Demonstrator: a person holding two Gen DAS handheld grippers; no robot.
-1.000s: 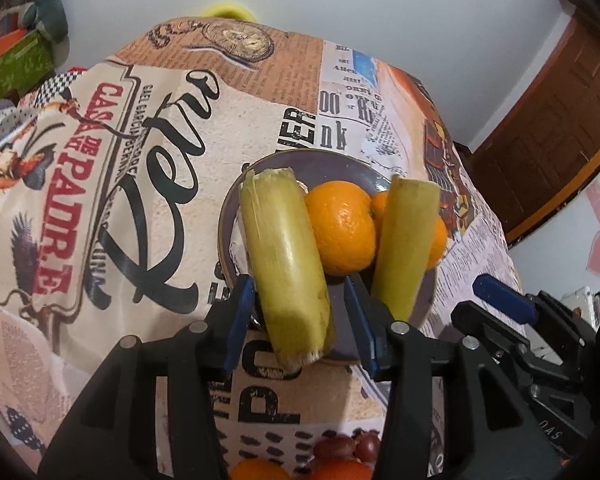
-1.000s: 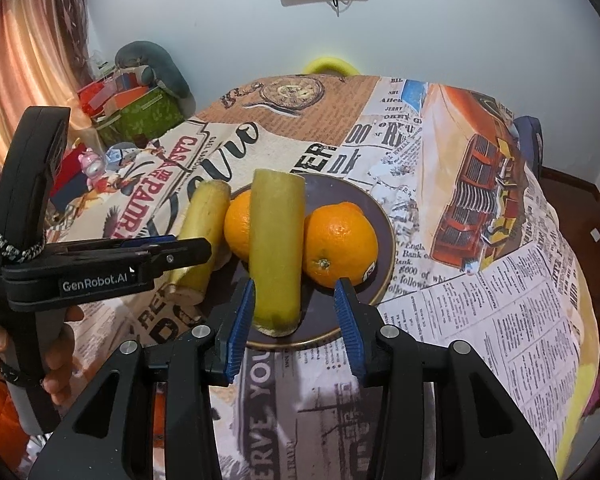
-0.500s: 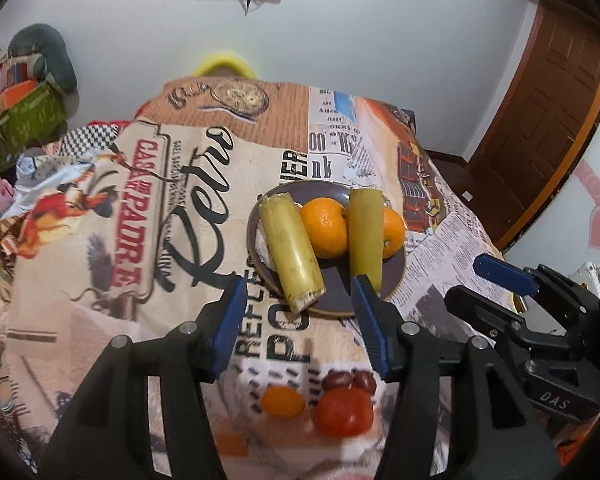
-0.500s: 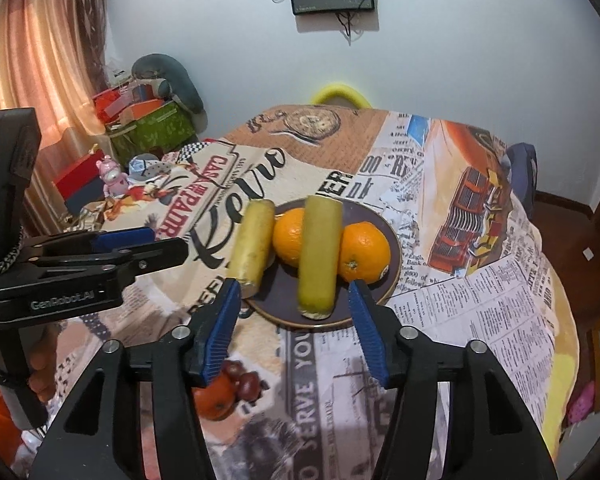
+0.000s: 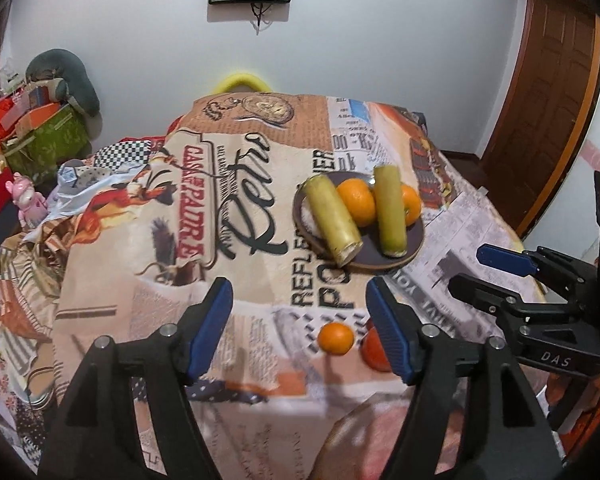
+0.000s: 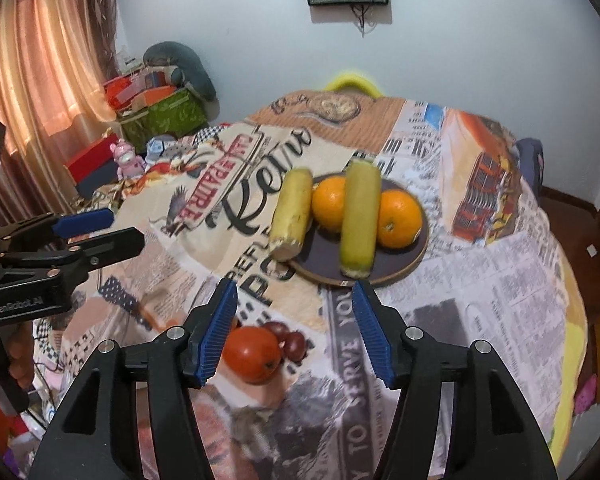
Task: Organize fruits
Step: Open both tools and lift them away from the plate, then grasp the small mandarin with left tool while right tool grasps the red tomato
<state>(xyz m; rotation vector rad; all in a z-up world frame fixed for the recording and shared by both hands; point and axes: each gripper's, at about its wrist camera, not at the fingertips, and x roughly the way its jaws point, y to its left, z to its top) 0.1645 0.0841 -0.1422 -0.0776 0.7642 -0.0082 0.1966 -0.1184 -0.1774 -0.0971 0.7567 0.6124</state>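
A dark round plate (image 5: pixel 414 242) (image 6: pixel 396 270) holds two oranges (image 5: pixel 356 202) (image 6: pixel 398 220) and two yellow-green sugarcane pieces (image 5: pixel 334 220) (image 6: pixel 358 220); the left piece (image 6: pixel 292 214) overhangs the rim. Near the table's front lie a small orange (image 5: pixel 336 338), a red tomato (image 6: pixel 252 354) and dark red dates (image 6: pixel 290 340). My left gripper (image 5: pixel 300 326) is open and empty, well back from the plate. My right gripper (image 6: pixel 296 328) is open and empty, above the tomato's side.
The table wears a retro newspaper-print cloth (image 5: pixel 240 200). A yellow chair back (image 5: pixel 242 80) stands at the far edge. Boxes, a green bag and toys (image 6: pixel 156 112) pile up at the left. A wooden door (image 5: pixel 548 120) is at the right.
Both grippers have let go of the sugarcane pieces, left them on the plate, and pulled back and up. The fruits at the table's front came into view.
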